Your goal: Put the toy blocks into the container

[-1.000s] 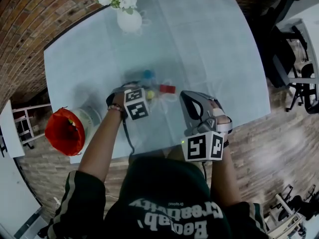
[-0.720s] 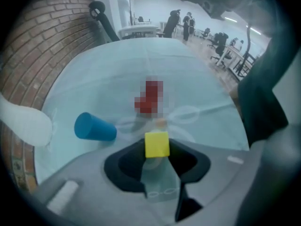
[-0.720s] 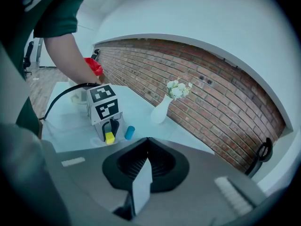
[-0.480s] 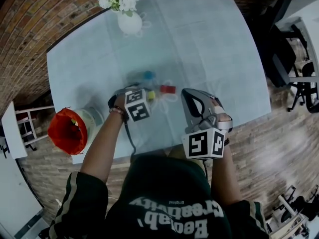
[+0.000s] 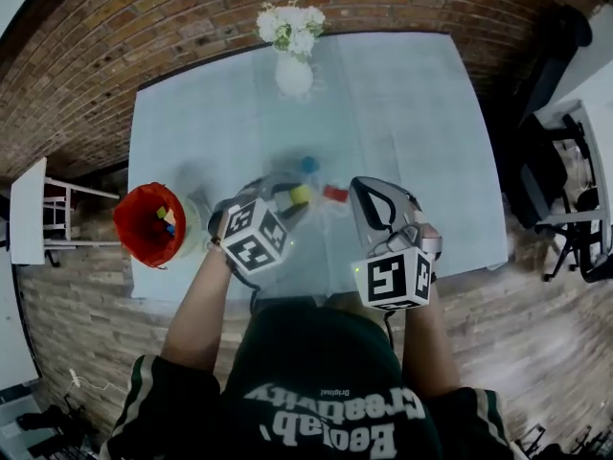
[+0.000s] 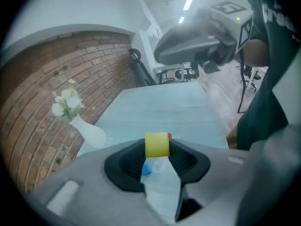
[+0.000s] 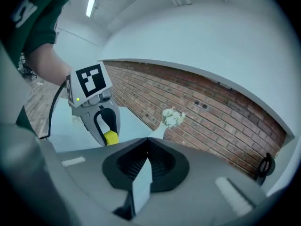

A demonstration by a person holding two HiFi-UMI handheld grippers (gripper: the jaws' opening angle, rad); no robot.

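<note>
1. Landmark: white vase (image 5: 294, 75) with white flowers (image 5: 288, 27), standing at the far side of the pale blue desk (image 5: 421, 123).
2. Left gripper (image 5: 296, 198): clenched on the yellow block (image 6: 157, 145), which sits pinched at the tips. The jaws have just been closing, with the block between them.
3. The yellow block is held off the desk, on the person's side of the vase and about straight below it in the head view.
4. Blue block (image 5: 308, 164): on the desk, between the vase and the held yellow block. It is closer to the yellow block and not touching it. In the left gripper view it shows down through the gap behind the tips.
5. Red block (image 5: 335, 194): on the desk, below and slightly right of the vase in the head view. It lies just beside the left gripper's tips, between the two grippers.
6. Right gripper (image 5: 365, 188): clenched, tips meeting, nothing between them. It is below and right of the vase in the head view, near the red block and not touching it.
7. Container (image 5: 132, 236): red and open-topped, well apart from the vase, down-left of it at the desk's left edge. A few coloured blocks are already inside.
8. The right gripper view looks across at the left gripper holding the yellow block, with the vase beyond it.
</note>
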